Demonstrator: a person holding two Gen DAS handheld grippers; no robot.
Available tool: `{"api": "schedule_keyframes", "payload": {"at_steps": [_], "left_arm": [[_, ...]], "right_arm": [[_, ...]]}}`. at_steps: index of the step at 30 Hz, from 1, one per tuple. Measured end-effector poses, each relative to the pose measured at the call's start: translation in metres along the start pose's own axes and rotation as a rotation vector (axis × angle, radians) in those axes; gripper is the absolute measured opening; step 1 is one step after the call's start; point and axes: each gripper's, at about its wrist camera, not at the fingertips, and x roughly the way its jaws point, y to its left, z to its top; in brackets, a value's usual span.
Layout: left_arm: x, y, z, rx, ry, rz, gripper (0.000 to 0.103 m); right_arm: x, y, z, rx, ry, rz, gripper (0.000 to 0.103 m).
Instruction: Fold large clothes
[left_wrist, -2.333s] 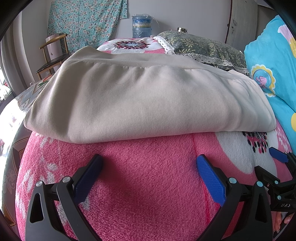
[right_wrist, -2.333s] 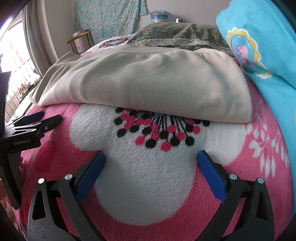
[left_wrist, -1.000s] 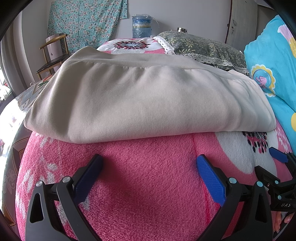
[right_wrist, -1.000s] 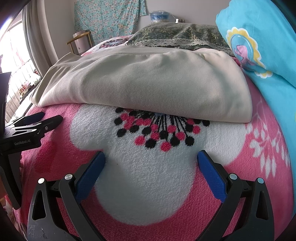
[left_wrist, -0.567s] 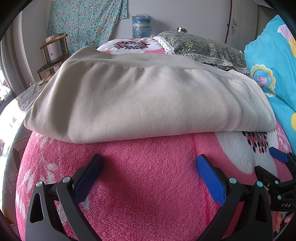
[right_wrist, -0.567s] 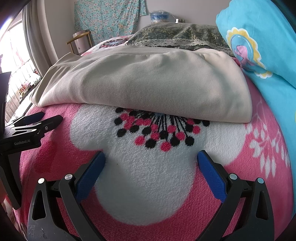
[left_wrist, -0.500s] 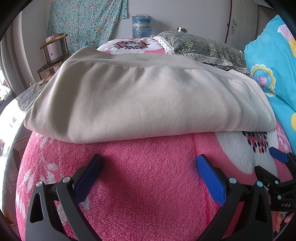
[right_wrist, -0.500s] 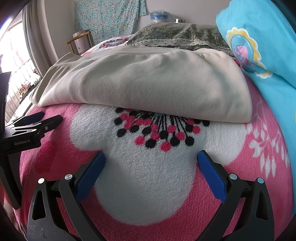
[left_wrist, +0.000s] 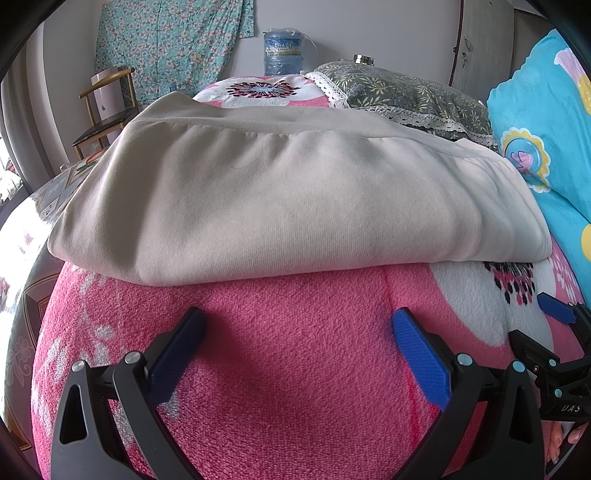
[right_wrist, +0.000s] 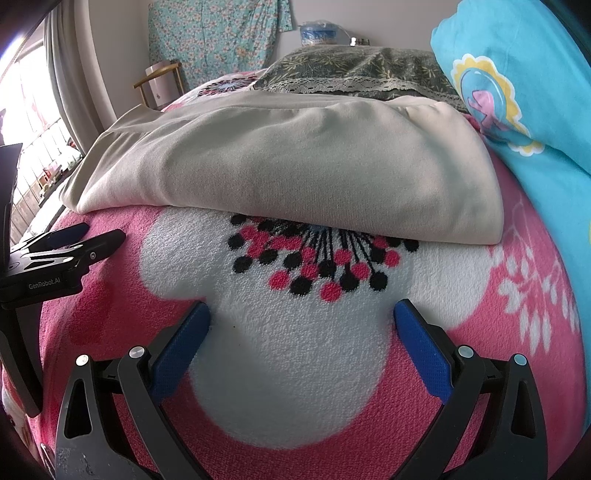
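A beige garment (left_wrist: 295, 199) lies folded into a thick rectangle on the pink flowered blanket (left_wrist: 295, 369) of a bed. The same garment (right_wrist: 295, 166) fills the middle of the right wrist view. My left gripper (left_wrist: 297, 328) rests open on the blanket just short of the garment's near edge, with nothing between its blue pads. A little to its right, my right gripper (right_wrist: 301, 317) is open too and sits empty over the white flower print. Each gripper shows at the edge of the other's view.
A bright blue cartoon pillow (left_wrist: 546, 147) lies at the right. A green leafy pillow (left_wrist: 402, 92) lies behind the garment. A wooden chair (left_wrist: 103, 122), a water jug (left_wrist: 282, 51) and a hanging floral cloth (left_wrist: 166, 48) stand by the far wall. The bed edge drops at the left.
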Motion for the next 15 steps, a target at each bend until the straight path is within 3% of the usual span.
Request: {"api": "schedule_keyframes", "payload": {"at_steps": [15], "left_arm": [[-0.0002,-0.0001,0.0004,0.000,0.000,0.000,0.099]], "right_arm": [[-0.0004,-0.0013,-0.0001,-0.001,-0.001,0.000,0.097]]}}
